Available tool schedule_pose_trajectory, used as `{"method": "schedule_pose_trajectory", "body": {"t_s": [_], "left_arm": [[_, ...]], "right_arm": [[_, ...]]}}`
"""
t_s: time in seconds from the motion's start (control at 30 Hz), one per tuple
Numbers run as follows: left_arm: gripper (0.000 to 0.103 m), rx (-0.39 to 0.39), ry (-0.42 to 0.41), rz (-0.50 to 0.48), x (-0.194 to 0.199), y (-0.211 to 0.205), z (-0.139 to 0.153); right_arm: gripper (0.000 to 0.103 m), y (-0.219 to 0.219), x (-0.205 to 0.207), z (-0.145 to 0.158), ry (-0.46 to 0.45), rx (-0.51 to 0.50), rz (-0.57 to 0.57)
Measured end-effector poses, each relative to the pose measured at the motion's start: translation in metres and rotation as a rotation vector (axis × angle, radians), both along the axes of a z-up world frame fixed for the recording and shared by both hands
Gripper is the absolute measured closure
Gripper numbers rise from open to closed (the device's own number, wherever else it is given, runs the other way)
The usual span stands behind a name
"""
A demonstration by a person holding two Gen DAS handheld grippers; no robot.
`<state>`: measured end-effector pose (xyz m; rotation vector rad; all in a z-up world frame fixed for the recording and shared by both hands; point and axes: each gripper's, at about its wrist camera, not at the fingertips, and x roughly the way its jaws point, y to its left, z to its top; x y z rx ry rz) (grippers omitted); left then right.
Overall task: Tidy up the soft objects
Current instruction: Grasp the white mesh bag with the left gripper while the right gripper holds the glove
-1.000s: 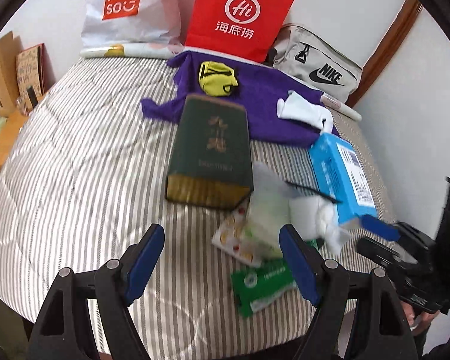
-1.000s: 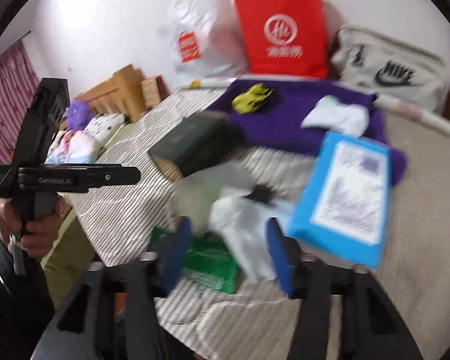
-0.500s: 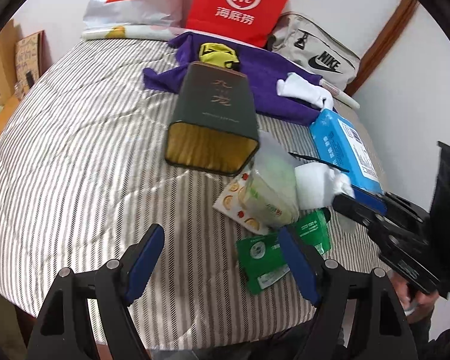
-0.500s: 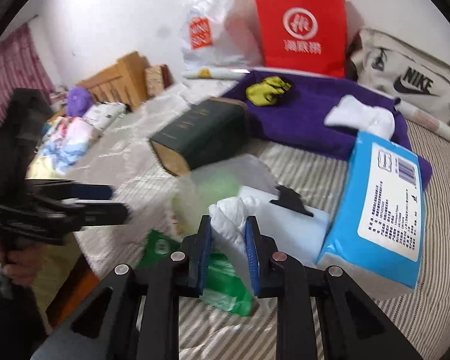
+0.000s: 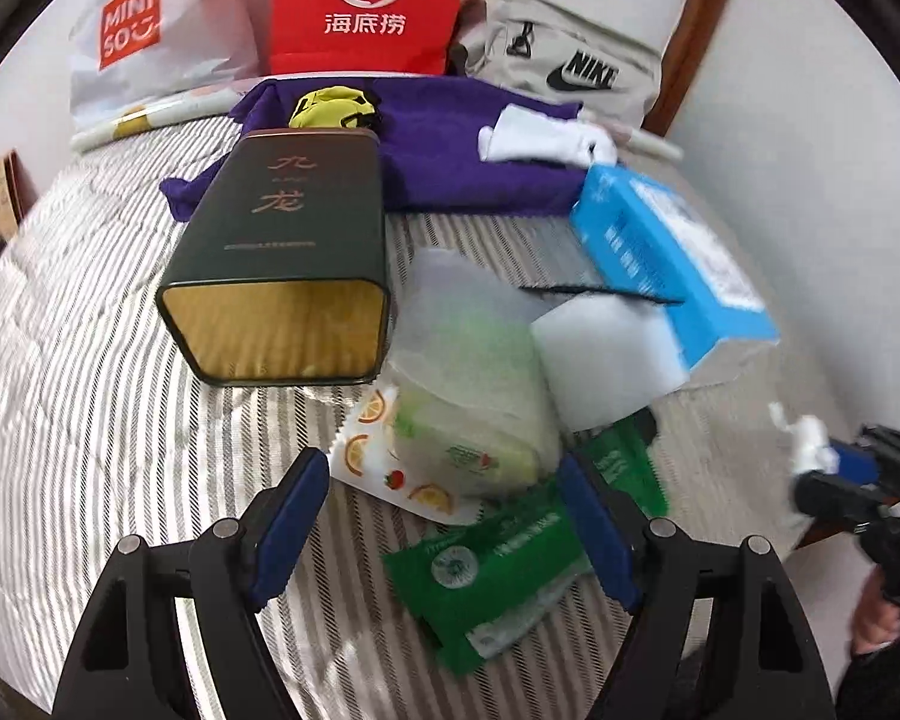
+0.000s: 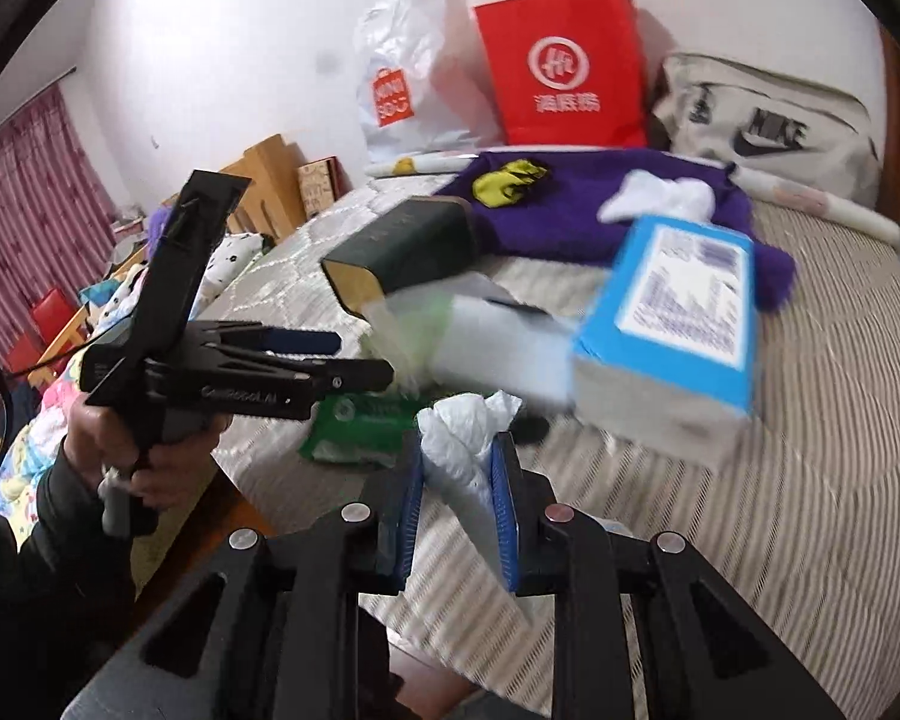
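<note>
Progress looks slight to me: most of the soft things lie unsorted in a heap on the bed (image 5: 90,420). My right gripper (image 6: 457,504) has its fingers (image 6: 411,498) pinched on a crumpled white wad (image 6: 462,420), tissue or thin plastic, I cannot tell which, and the wad is lifted clear of the heap, near the bed's front edge. In the left view it shows as a white tuft at the far right. My left gripper (image 5: 444,528) has its fingers spread wide with nothing between them, hovering over the green pack (image 5: 486,576) and the clear wipes pack (image 5: 474,408), which rests on a fruit-printed sachet (image 5: 384,474).

Left to sort, by my reading: those packs, the white foam block (image 5: 600,354), the blue tissue pack (image 5: 660,240), the white socks (image 5: 540,141) and the yellow cloth (image 5: 330,108) on the purple cloth (image 5: 468,168).

Containers: the dark green tin (image 5: 288,264) lies on its side, mouth toward me, and I see only its gold lining, nothing in it. The red bag (image 5: 366,6), the white bag (image 5: 150,36) and the grey Nike bag (image 5: 570,66) stand against the wall; their insides are hidden from me. I judge the wad may be bound for the tin, though that is a guess.
</note>
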<state>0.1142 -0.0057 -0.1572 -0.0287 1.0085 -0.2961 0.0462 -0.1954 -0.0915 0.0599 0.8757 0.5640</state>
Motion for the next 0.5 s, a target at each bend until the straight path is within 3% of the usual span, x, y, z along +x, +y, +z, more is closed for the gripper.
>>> {"method": "schedule_pose_trajectory", "body": {"t_s": [0.1,0.23,0.43,0.5], "left_arm": [[0.025,0.068,-0.018,-0.027,-0.001,-0.004,-0.005],[0.025,0.061,-0.019,-0.057,0.003,-0.005,-0.008],[0.026,0.133,-0.057,-0.109,0.009,-0.02,-0.012],[0.047,0.133,-0.065,-0.116,0.008,-0.019,-0.008]], "right_arm": [[0.081,-0.012,-0.003,-0.006,0.019,0.016,-0.025],[0.081,-0.02,-0.002,-0.014,0.037,0.018,-0.043],[0.081,-0.024,0.001,-0.02,0.052,0.026,-0.053],[0.081,-0.025,0.001,-0.019,0.05,0.022,-0.058]]}}
